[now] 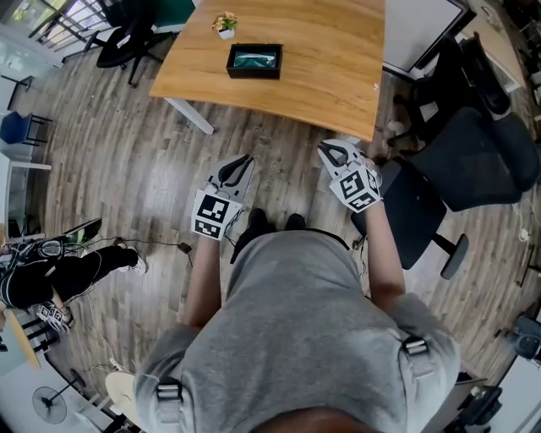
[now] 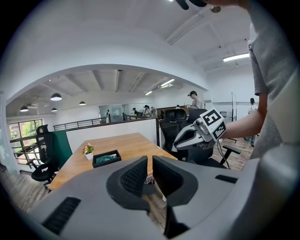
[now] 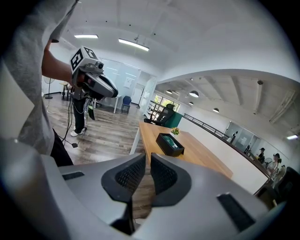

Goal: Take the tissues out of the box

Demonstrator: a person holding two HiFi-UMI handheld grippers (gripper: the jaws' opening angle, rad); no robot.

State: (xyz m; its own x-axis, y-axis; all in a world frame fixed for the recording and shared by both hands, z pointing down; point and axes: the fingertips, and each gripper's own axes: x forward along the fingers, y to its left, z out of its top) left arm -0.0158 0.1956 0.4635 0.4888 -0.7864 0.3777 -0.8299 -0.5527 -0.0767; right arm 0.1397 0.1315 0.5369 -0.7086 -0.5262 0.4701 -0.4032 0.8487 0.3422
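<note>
- Only our gripper views show ribbed dark pads (image 2: 135, 177); left gripper (image 2: 150, 161), right gripper (image 3: 147, 159) clenched (both empty).
- Head view: black rectangular tissue box (image 1: 252, 73) atop smooth wooden counter (image 1: 330, 51).

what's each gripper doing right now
left gripper: closed to a thin slit, holding nothing
right gripper: closed to a thin slit, holding nothing

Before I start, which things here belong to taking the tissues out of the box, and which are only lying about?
For the job: black box on the wooden table; teal tissues inside it; left gripper; right gripper.

Lying about: small potted plant; black office chair.
</note>
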